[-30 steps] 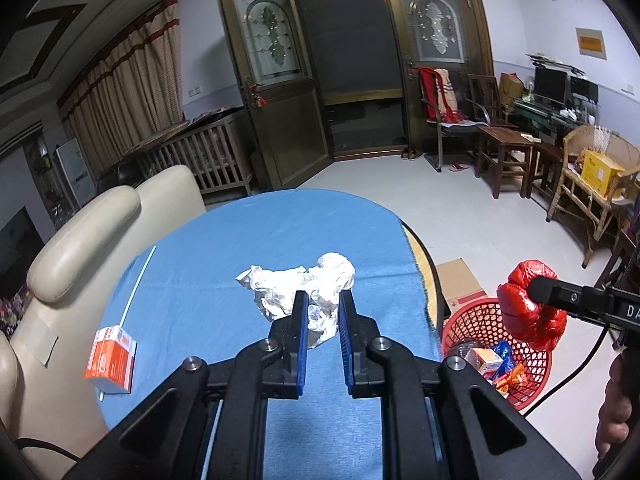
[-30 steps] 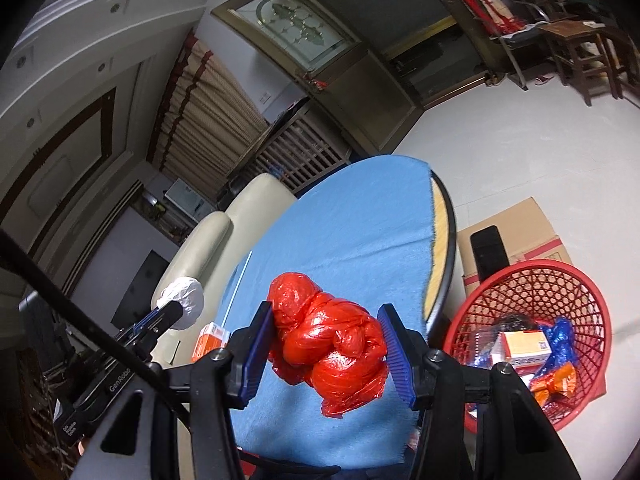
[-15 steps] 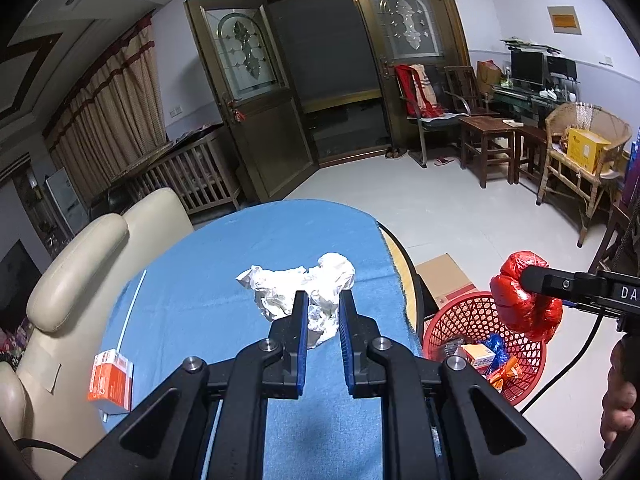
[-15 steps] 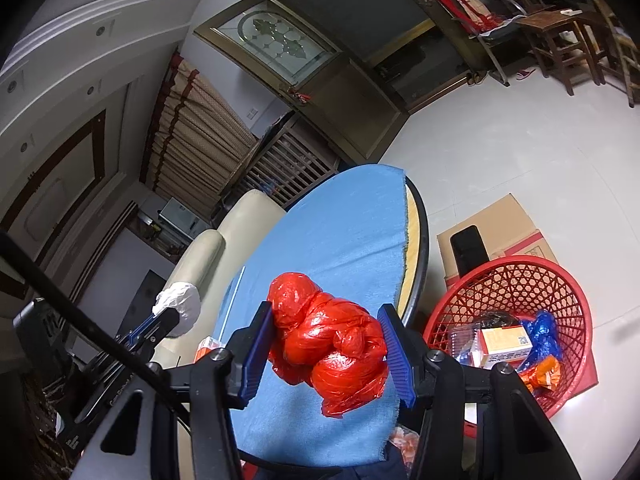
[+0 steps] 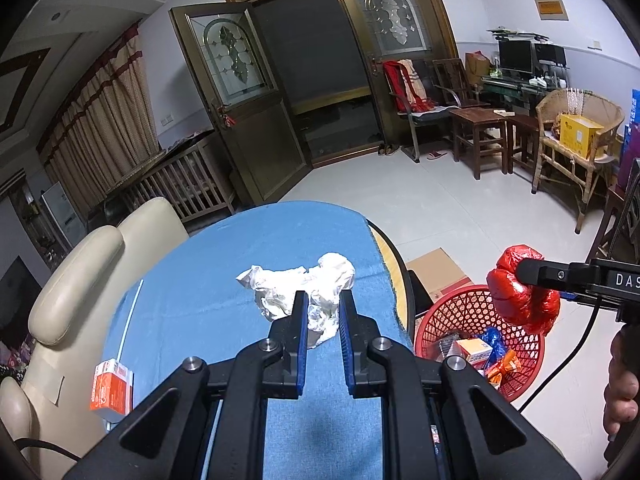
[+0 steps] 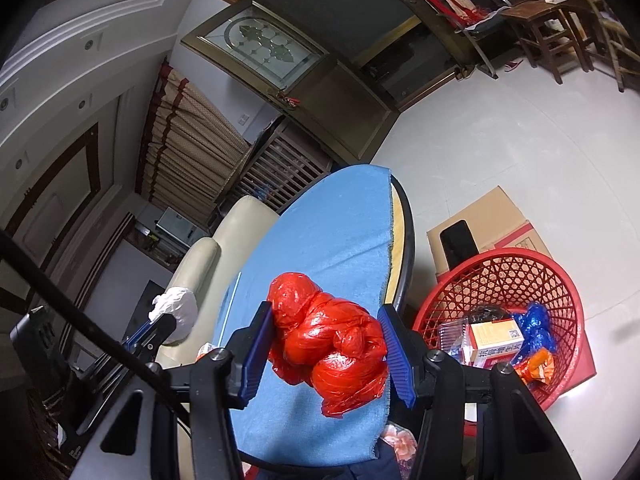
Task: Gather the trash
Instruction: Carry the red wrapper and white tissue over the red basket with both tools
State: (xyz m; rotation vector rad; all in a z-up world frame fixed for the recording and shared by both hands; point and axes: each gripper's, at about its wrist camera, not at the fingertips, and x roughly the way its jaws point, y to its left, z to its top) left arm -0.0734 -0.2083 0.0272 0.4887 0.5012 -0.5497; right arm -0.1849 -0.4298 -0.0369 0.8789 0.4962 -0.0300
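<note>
Blue-clothed round table (image 5: 192, 300) below both claws. Left gripper (image 5: 323, 312) pinches white crumpled paper (image 5: 304, 292). Right gripper (image 6: 326, 344), lettered "DAS", clamps red plastic bag (image 6: 332, 340); red basket (image 6: 560, 292) sits right of it.

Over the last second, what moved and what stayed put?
The right gripper carried the red bag sideways off the table, nearer the red basket. The left gripper swung that way too with the white wad. Both grips are unchanged.
</note>
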